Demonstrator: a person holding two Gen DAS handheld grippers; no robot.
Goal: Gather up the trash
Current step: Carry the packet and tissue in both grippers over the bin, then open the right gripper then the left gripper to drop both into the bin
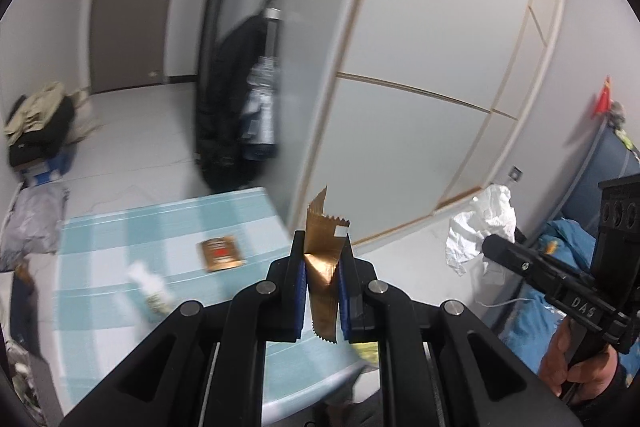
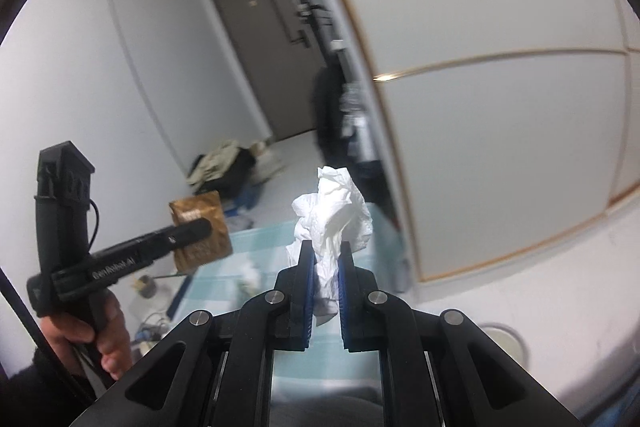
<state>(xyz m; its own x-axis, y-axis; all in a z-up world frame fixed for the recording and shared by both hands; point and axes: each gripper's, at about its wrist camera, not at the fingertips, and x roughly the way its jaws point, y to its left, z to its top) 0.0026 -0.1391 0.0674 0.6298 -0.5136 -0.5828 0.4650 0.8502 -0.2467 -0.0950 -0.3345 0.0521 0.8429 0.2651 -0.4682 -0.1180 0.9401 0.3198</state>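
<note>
Right gripper [image 2: 325, 251] fingers pinch crumpled white tissue [image 2: 334, 215]; left gripper [image 2: 202, 227] holds gold wrapper [image 2: 200, 231]

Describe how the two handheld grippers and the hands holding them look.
Both the left gripper and right gripper are matte black, with angular linkages, silver pivot pins and blue-padded fingers. White lettering marks their side bars. A thin black cable loops from the left one's mount. Bare hands grip black handles; sleeves are dark.

Motion blur smears the small white item [image 1: 150, 287] near the counter's [image 1: 120, 239] front-left edge; the brown packet's [image 1: 221, 253] print is unreadable, and the counter's near edge is hidden.
</note>
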